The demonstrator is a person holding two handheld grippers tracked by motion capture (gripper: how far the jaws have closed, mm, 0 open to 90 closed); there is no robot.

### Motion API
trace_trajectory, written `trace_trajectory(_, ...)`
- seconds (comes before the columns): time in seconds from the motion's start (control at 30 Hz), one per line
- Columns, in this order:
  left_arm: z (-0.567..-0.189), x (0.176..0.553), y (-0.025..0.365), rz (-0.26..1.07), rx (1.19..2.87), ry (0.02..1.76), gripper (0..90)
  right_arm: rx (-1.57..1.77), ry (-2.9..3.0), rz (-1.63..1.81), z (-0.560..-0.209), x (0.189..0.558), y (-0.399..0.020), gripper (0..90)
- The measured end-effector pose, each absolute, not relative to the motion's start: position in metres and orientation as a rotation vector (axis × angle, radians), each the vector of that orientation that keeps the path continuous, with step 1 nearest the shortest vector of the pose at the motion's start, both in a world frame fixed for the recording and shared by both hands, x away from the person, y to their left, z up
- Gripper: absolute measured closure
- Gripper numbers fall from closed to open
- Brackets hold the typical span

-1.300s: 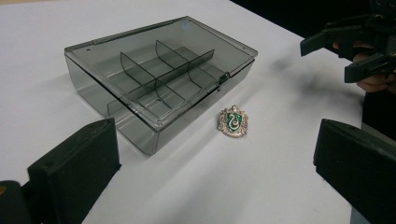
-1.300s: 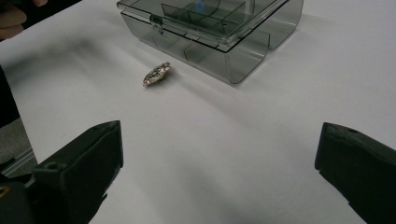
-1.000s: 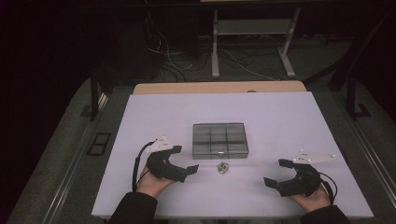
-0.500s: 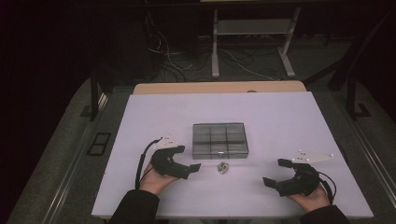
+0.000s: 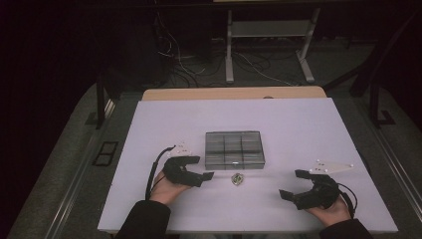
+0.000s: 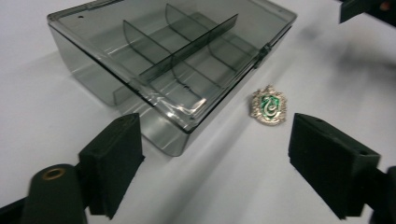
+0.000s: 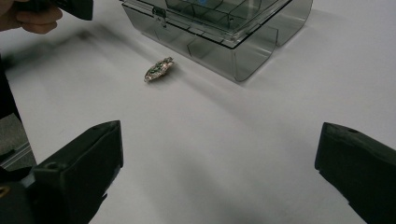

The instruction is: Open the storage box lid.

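Left gripper [image 5: 206, 177] hovers low over the white table [image 5: 308, 124] with its jaws spread wide, and it points toward the small crest-shaped badge [image 5: 237, 179]. In the left gripper view this badge [image 6: 269, 105] lies flat, silver with a green shield, just beside the front wall of the smoked plastic compartment box [image 6: 173, 60] but not touching it. The box [image 5: 234, 149] has its lid shut, with the dividers visible through the lid.

Right gripper [image 5: 287, 195] is also spread open and holds nothing; it rests well apart from the badge, near the person's edge of the table.

The step in hand seems to be the pickup of the badge. Because it is thin and flat, I think the jaws should come down almost vertical, one on each side of it, and close slowly so it does not slide away. The approach should keep away from the box wall, since one jaw could hit the box or push the badge under its front edge.

For moving there is much free room: the table is bare to the left, to the right and behind the box. The near edge is close to both hands, so a badge that slips toward the person could fall off.
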State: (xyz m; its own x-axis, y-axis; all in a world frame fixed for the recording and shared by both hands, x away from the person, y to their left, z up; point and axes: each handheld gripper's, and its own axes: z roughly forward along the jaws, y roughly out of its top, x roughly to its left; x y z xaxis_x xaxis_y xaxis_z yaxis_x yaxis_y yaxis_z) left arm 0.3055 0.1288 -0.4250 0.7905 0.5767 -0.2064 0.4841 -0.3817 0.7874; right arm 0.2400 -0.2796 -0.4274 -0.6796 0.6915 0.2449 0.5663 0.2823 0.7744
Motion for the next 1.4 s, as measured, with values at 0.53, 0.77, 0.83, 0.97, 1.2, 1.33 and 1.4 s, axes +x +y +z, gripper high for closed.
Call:
trace_trajectory(0.53,-0.4258,0.3053,0.1289,0.259,2.096,0.759,63.1,1.181,2.406,1.356,-0.4281,0.2407,-0.2791,0.9)
trace_trajectory(0.77,-0.4279,0.3046,0.1254,0.292,2.142,0.751,71.2,1.188,2.406,1.357,-0.4281,0.2407,-0.279,0.9)
trace_trajectory(0.83,-0.4275,0.3045,0.126,0.294,2.139,0.754,73.8,1.187,2.406,1.358,-0.4281,0.2408,-0.279,0.9)
trace_trajectory(0.97,-0.4263,0.3033,0.1263,0.306,2.142,0.741,77.6,1.189,2.402,1.358,-0.4285,0.2415,-0.2788,0.9)
trace_trajectory(1.2,-0.4255,0.3034,0.1279,0.291,2.117,0.737,83.9,1.179,2.402,1.37,-0.4266,0.2433,-0.2765,0.9)
trace_trajectory(1.33,-0.4247,0.3038,0.1285,0.285,2.103,0.742,84.8,1.186,2.401,1.381,-0.4254,0.2457,-0.277,0.9)
trace_trajectory(1.4,-0.4245,0.304,0.1286,0.282,2.091,0.745,85.7,1.189,2.399,1.387,-0.425,0.2468,-0.2769,0.9)
